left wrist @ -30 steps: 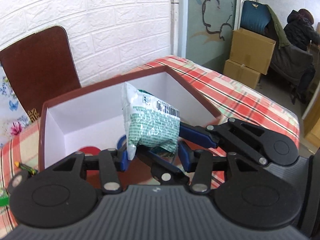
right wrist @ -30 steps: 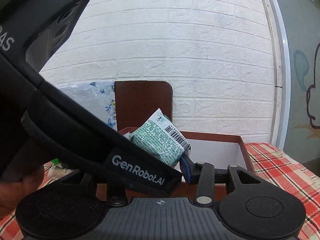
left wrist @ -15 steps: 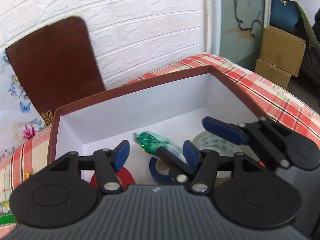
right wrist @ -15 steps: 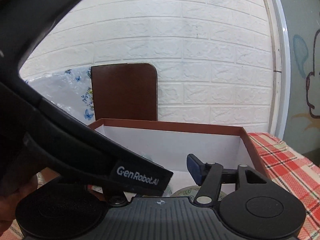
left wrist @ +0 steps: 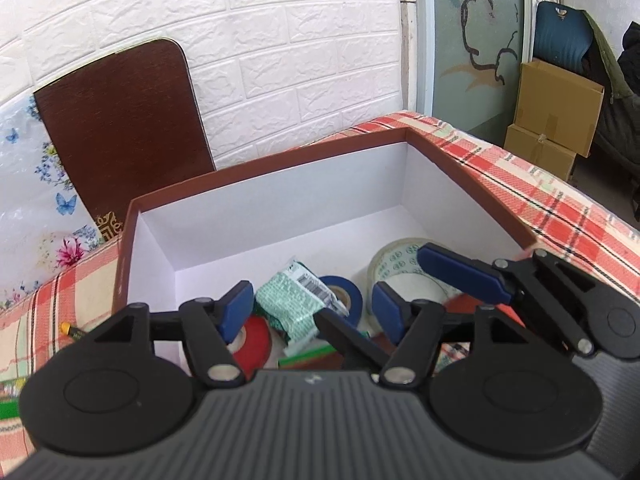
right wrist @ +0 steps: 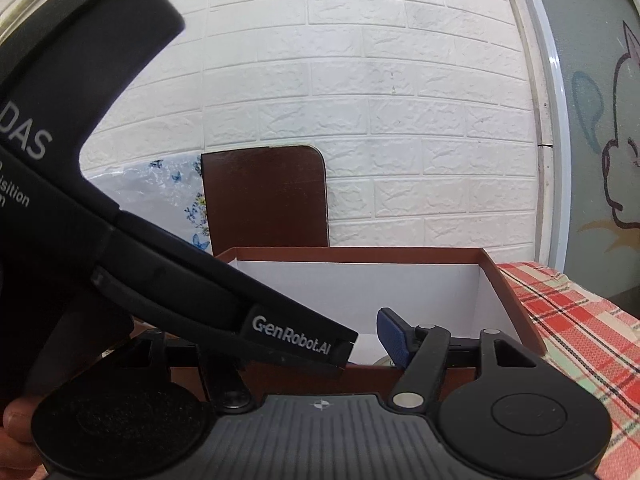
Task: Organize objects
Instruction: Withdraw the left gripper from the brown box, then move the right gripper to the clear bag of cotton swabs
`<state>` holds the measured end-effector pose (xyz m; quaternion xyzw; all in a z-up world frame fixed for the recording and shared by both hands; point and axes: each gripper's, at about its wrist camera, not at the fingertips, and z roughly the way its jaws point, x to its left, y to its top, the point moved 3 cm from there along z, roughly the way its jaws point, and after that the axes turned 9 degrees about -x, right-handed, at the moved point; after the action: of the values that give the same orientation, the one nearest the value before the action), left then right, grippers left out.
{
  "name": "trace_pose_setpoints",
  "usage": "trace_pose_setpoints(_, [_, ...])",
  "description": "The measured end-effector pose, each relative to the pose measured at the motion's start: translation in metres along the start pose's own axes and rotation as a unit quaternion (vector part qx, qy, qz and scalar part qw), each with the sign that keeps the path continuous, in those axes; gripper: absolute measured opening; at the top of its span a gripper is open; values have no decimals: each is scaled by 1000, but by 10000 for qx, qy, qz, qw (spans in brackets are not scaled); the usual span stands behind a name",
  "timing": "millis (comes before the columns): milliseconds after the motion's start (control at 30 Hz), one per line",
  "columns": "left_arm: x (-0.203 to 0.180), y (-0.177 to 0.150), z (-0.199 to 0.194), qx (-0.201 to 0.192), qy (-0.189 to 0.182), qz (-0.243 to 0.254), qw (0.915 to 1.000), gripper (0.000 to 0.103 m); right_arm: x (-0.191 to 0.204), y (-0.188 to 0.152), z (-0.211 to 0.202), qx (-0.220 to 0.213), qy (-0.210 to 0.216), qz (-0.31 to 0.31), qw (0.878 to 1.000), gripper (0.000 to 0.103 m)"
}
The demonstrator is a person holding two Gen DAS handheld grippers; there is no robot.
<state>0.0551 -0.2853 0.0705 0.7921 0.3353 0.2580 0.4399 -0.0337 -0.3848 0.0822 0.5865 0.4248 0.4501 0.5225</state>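
the left gripper (left wrist: 310,310) hangs over the near edge of the open box (left wrist: 472,182), its blue pads (left wrist: 236,310) parted and opening wider. the green-and-white snack packet (left wrist: 294,306) shows in the gap between them but lies loose on the box floor; neither pad presses on it. the right gripper (left wrist: 400,284) reaches in from the box's right side, its jaws also opening and closed on nothing. in its own view only one blue pad (right wrist: 394,336) shows above the near rim of the box (right wrist: 360,253); the other is hidden behind the left gripper's black body.

the packet rests near the middle of the box's front edge, leaning on a blue tape roll (left wrist: 344,292). a red tape roll (left wrist: 254,342) lies just to its left, and a pale printed tape roll (left wrist: 394,266) sits toward the box's right wall. the far half of the white floor is bare.

the box stands on a red plaid tablecloth (left wrist: 560,212). a yellow-tipped pencil (left wrist: 72,331) lies on the cloth off the box's left side. a dark brown board (left wrist: 120,120) leans on the white brick wall (left wrist: 280,40) past the far edge.
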Motion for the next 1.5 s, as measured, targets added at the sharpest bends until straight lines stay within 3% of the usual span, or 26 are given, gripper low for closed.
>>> trace_pose_setpoints(233, [7, -7, -30, -173, 120, -99, 9997, 71, 7, -5, -27, -94, -153, 189, 9997, 67])
trace_pose_setpoints(533, [19, -43, -50, -14, 346, -236, 9991, 71, 27, -40, -34, 692, 55, 430, 9967, 67])
trace_pose_setpoints(1033, [71, -115, -65, 505, 1059, -652, 9909, 72, 70, -74, -19, 1744, 397, 44, 9839, 67])
trace_pose_setpoints(1500, [130, -153, -80, 635, 1561, -1179, 9786, 72, 117, -82, -8, 1945, 814, -496, 9763, 75])
